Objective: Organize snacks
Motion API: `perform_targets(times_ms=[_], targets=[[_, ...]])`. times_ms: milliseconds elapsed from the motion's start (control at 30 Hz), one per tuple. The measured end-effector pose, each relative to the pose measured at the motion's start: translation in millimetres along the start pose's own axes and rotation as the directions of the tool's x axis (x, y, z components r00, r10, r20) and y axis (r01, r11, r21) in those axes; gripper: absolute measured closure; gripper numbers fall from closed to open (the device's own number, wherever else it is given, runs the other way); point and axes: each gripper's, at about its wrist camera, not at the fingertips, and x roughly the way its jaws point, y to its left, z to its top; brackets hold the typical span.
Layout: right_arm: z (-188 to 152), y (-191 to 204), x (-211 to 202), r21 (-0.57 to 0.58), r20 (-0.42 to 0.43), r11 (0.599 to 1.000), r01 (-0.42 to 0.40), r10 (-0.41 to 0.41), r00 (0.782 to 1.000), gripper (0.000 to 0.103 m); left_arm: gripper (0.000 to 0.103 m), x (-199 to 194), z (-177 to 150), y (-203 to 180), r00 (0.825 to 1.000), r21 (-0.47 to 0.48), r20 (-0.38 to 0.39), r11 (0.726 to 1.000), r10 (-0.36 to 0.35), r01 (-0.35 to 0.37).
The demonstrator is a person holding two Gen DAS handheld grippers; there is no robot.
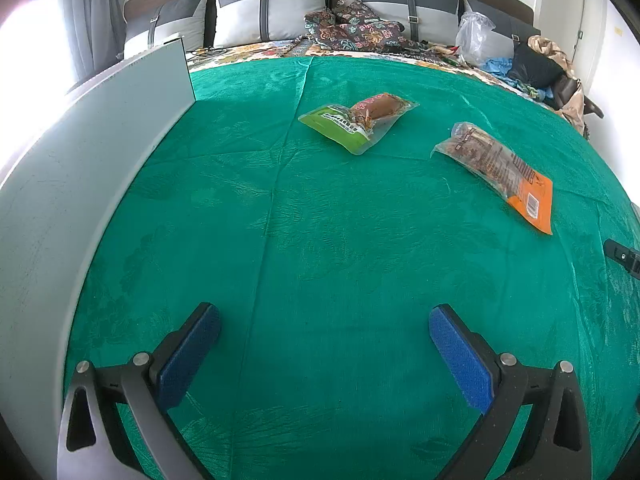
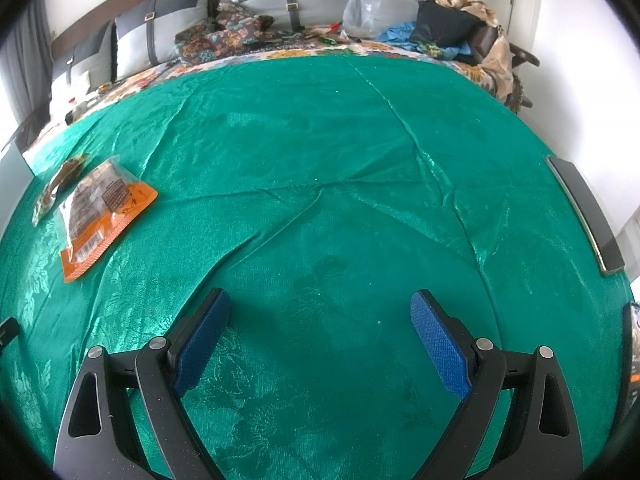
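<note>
Two sealed snack pouches, green-labelled (image 1: 358, 122) and orange-labelled (image 1: 498, 170), lie apart on the bed's green cover (image 1: 320, 240). Probably light, limp and slippery; pinch a flat sealed edge. Both grippers (image 1: 324, 328) (image 2: 320, 316) hover, jaws apart, empty.

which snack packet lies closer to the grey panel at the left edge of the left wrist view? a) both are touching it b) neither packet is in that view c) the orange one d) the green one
d: the green packet lies nearer the grey panel on the green cloth, while the orange packet lies further right; neither touches the panel.
</note>
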Motion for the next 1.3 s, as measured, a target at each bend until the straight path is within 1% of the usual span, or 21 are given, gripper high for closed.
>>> perform_targets(times_ms=[1300], targets=[[0.8,-1.5,0.8,0.001,0.001,1.000,0.000,0.000,1.000,0.009,0.000,-4.0,-6.8,4.8,1.000,0.000,0.000,1.000,0.001,-0.001]])
